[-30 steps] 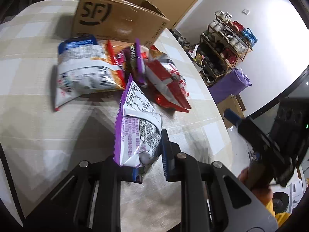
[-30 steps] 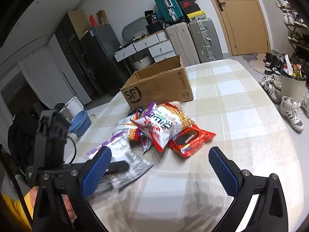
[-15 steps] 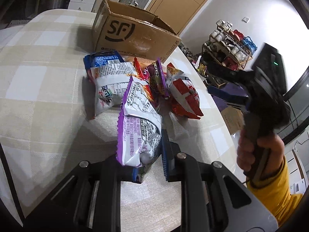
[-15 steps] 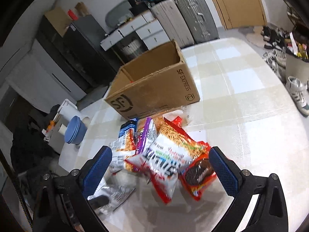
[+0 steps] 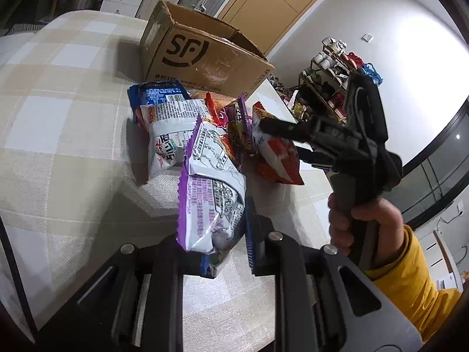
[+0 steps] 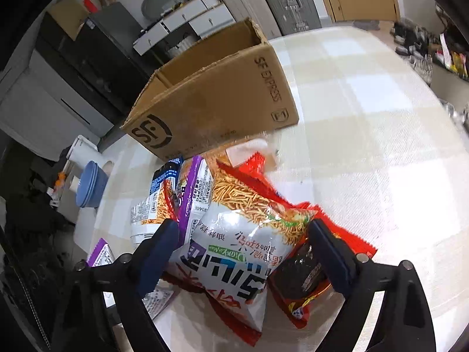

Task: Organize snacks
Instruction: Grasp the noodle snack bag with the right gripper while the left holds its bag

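**Left gripper held a purple packet while the right closed around a noodle bag**

The left gripper (image 5: 225, 243) was clamped on the lower end of a purple-and-white snack packet (image 5: 209, 193), which stood up from between its blue pads, clear of the checked tablecloth (image 5: 58, 135). Beyond it, toward 12 o'clock in the left wrist view, the other snacks lay in a heap: a white bag with a blue top (image 5: 165, 123) at about 11 o'clock and a small purple packet (image 5: 239, 126) wedged upright in the heap. Behind the heap stood an open cardboard box (image 5: 202, 58) printed with an SF logo, touching or just beside the nearest bags.

The right gripper (image 6: 246, 252) pointed steeply down over the pile, held by a hand (image 5: 363, 228) in a yellow sleeve (image 5: 410, 299) at 3 o'clock in the left view. Its jaws were closing, with a big red-and-white noodle-snack bag (image 6: 243, 234) between them. Whether the pads already pressed the bag could not be told; the left pad sat at the bag's edge, and the right pad sat where the bag met a red biscuit packet (image 6: 304, 275) lying at 5 o'clock. In that view the box rose at 12 o'clock, its open top showing.
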Action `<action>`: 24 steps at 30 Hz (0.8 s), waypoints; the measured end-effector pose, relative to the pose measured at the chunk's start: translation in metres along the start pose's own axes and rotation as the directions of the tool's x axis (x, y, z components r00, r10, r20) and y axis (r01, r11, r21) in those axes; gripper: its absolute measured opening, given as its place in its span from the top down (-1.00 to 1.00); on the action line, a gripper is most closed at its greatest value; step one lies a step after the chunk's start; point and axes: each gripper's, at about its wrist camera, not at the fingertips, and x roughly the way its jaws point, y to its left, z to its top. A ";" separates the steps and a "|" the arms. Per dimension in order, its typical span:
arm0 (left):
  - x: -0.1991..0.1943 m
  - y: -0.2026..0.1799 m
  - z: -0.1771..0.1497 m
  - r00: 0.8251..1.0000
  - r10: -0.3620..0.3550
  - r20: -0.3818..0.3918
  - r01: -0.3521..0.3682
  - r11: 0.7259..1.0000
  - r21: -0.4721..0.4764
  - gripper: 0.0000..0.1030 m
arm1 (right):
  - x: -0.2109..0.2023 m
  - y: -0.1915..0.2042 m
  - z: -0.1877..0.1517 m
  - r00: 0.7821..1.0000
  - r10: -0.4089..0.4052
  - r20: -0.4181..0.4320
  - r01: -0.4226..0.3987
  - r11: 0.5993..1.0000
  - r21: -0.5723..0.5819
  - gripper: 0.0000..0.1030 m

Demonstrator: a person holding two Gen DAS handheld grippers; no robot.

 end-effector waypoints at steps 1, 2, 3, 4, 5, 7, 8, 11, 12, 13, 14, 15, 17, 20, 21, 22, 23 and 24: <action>0.000 0.001 0.000 1.000 -0.007 0.000 0.007 1.000 -0.005 0.69 | 0.000 0.001 -0.001 1.000 -0.010 0.000 0.010 1.000 -0.006 -0.66; 0.000 0.001 0.000 1.000 -0.009 0.000 0.009 1.000 -0.006 0.69 | 0.000 0.001 -0.001 1.000 -0.020 0.007 0.020 1.000 -0.008 -0.53; -0.001 0.002 -0.001 1.000 -0.012 0.000 0.012 1.000 -0.005 0.69 | 0.000 0.000 -0.002 1.000 -0.026 0.011 0.026 1.000 -0.009 -0.42; -0.001 0.002 -0.001 1.000 -0.014 -0.001 0.014 1.000 -0.007 0.69 | 0.000 0.000 -0.003 1.000 -0.024 0.012 0.024 1.000 -0.010 -0.39; -0.001 0.002 -0.001 1.000 -0.014 -0.002 0.014 1.000 -0.009 0.69 | -0.001 -0.001 -0.004 1.000 -0.020 0.020 0.020 1.000 -0.012 -0.27; -0.001 0.001 -0.001 1.000 -0.013 -0.004 0.013 1.000 -0.007 0.69 | -0.002 -0.001 -0.007 1.000 -0.018 0.023 0.019 0.999 -0.026 -0.19; -0.001 0.002 -0.002 1.000 -0.012 -0.007 0.012 1.000 -0.009 0.69 | -0.003 0.000 -0.009 0.999 -0.022 0.027 0.023 0.999 -0.041 -0.13; 0.000 0.003 -0.003 1.000 -0.006 -0.013 0.005 1.000 -0.016 0.69 | -0.007 0.003 -0.013 0.998 -0.029 0.048 0.032 0.997 -0.073 -0.06; 0.000 0.003 -0.002 1.000 -0.005 -0.014 0.004 1.000 -0.018 0.69 | -0.010 0.003 -0.014 0.998 -0.023 0.053 0.027 0.997 -0.073 -0.04; -0.001 0.003 -0.003 1.000 -0.003 -0.014 0.002 1.000 -0.018 0.69 | -0.011 0.002 -0.015 0.998 -0.018 0.059 0.022 0.997 -0.069 -0.03; -0.002 0.002 -0.003 1.000 0.000 -0.013 0.000 1.000 -0.018 0.69 | -0.013 0.000 -0.016 0.998 -0.010 0.068 0.014 0.998 -0.062 -0.03; -0.002 0.002 -0.004 1.000 0.002 -0.012 -0.002 1.000 -0.017 0.69 | -0.015 -0.001 -0.017 0.997 0.001 0.073 0.003 0.998 -0.057 -0.02; -0.005 0.000 -0.004 1.000 0.008 -0.009 -0.008 1.000 -0.013 0.69 | -0.018 -0.001 -0.019 0.997 0.025 0.078 -0.021 0.998 -0.055 -0.02; -0.007 -0.003 -0.003 1.000 0.015 -0.007 -0.016 1.000 -0.016 0.69 | -0.028 0.000 -0.026 0.992 0.063 0.106 -0.057 0.997 -0.059 -0.02; -0.009 -0.004 -0.002 1.000 0.016 -0.004 -0.016 1.000 -0.014 0.69 | -0.032 0.000 -0.028 0.990 0.081 0.116 -0.075 0.996 -0.056 -0.02; -0.010 -0.006 -0.002 1.000 0.018 -0.002 -0.018 1.000 -0.008 0.69 | -0.035 0.000 -0.029 0.988 0.096 0.123 -0.090 0.994 -0.056 -0.02; -0.011 -0.009 -0.002 1.000 0.021 0.002 -0.021 1.000 -0.003 0.69 | -0.040 0.002 -0.031 0.986 0.104 0.133 -0.096 0.993 -0.061 -0.02; -0.012 -0.011 -0.002 1.000 0.023 0.003 -0.023 1.000 0.004 0.69 | -0.044 0.003 -0.033 0.984 0.108 0.140 -0.100 0.993 -0.066 -0.02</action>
